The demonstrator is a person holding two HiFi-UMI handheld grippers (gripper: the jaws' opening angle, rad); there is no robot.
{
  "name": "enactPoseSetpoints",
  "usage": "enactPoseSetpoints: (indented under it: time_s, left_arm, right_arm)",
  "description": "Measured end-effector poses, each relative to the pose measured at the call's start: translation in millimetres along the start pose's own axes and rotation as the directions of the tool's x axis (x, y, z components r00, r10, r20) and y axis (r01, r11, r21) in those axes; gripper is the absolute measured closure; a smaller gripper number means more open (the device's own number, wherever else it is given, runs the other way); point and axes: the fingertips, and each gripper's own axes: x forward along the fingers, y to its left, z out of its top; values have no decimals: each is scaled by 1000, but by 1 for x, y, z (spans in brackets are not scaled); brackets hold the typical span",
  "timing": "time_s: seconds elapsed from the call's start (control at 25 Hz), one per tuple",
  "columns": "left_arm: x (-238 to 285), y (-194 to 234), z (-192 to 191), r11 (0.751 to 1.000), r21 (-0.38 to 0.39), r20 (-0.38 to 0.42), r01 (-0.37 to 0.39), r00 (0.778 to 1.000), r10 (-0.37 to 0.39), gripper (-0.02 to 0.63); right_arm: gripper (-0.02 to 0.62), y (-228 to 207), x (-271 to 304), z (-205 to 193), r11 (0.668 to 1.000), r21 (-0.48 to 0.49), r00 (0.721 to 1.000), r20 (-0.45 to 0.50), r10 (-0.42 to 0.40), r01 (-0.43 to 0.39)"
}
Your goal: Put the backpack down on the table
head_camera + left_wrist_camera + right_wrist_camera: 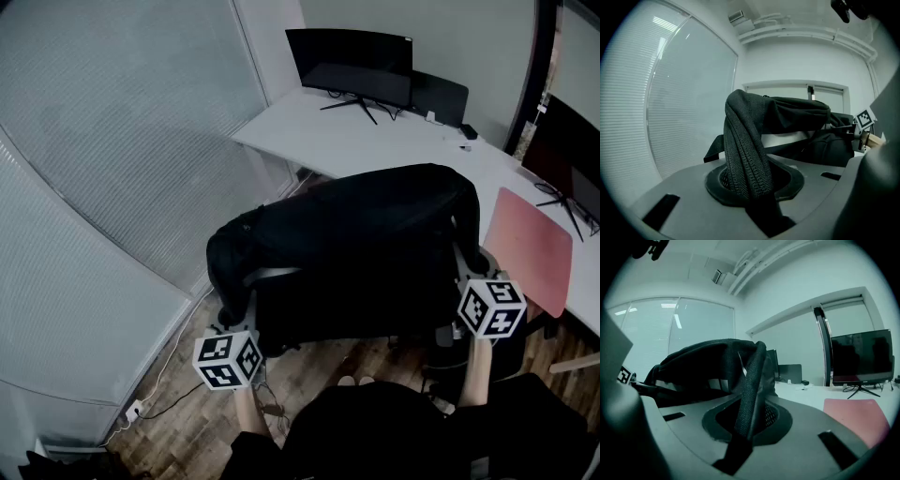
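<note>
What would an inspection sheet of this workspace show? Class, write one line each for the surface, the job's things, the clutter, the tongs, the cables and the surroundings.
Surface: white table, corner-shaped.
Job's things: black backpack, held up at the table's near edge; contact with the table cannot be told.
Clutter: red mat on the table; small dark items near the monitor.
Tongs: left tongs shut on the backpack's zippered edge; right tongs shut on its strap.
Cables: floor cable; monitor leads on the table.
Surroundings: monitor, glass wall, wooden floor.
</note>
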Motion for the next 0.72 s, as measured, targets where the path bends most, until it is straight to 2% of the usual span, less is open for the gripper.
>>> enactPoseSetpoints:
  time_s: [0.72]
  left_arm:
    - [8, -10, -1, 1000, 1, -4, -26, 1000, 26, 505]
  right_arm:
    - [558, -16, 12, -4, 1000, 11, 1000, -8, 22, -22]
